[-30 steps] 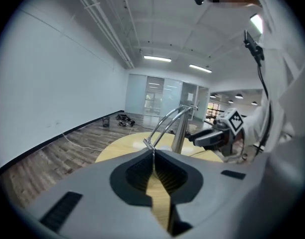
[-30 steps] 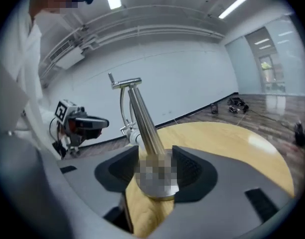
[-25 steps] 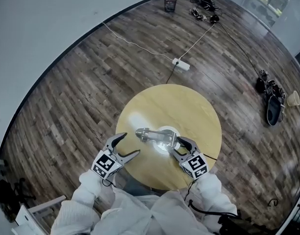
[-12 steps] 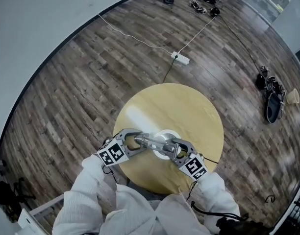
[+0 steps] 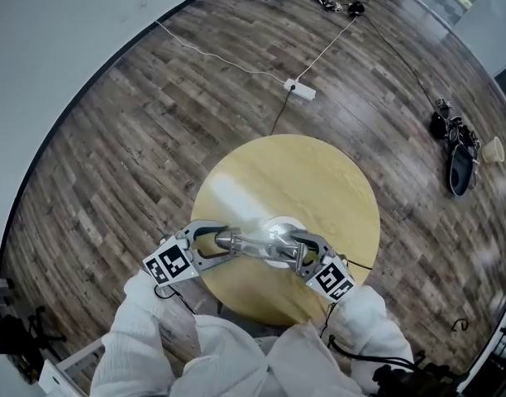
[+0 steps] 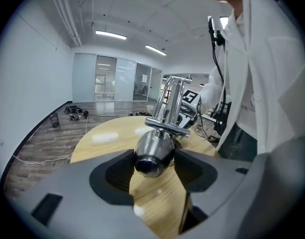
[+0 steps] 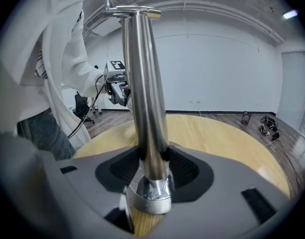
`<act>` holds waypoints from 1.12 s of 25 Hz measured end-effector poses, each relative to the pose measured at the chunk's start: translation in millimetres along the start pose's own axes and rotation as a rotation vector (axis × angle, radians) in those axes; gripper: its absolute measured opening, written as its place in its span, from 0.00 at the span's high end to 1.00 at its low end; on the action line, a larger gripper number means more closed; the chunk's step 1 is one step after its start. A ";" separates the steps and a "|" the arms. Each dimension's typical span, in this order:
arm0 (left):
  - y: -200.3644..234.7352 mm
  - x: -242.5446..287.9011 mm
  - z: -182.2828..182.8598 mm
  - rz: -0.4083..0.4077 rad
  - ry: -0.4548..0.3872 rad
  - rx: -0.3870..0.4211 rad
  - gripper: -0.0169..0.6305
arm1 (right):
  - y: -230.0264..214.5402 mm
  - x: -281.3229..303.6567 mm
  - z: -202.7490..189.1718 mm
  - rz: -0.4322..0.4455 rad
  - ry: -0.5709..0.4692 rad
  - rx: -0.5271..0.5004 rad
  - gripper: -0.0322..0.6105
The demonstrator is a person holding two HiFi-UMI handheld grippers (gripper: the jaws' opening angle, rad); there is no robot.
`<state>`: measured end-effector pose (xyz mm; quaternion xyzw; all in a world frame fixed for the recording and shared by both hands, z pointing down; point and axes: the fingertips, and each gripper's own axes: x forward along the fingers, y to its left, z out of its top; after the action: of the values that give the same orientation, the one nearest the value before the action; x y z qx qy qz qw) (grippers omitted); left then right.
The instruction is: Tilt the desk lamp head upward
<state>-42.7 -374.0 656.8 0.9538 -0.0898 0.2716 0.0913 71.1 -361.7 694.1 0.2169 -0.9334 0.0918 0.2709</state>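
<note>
Grip stage at table's near edge: left gripper had just closed onto lamp head, right gripper clamped stem (bracing); next, pivot head upward.

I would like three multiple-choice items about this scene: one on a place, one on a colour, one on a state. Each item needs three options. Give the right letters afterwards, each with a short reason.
1. Where does the lamp stand?
A) on the round table
B) on a shelf
C) on a chair

2. What colour is the lamp post?
A) matt black
B) shiny silver
C) red

3. How are the jaws of the right gripper?
A) open, with nothing between them
B) shut on a cable
C) shut on the lamp post

Answers:
1 A: the head view shows its base on the light wooden top.
2 B: the post is bright, mirror-like metal.
3 C: both pads hug the post just above its base.
</note>
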 end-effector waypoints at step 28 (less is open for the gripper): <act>-70.2 -155.1 233.6 0.065 -0.360 0.340 0.64 | 7.8 2.3 -2.6 -0.073 0.069 0.007 0.64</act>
<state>-39.7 -339.4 369.8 0.9851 -0.0884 0.1112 -0.0968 67.1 -354.8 697.1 0.2483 -0.9146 0.0925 0.3055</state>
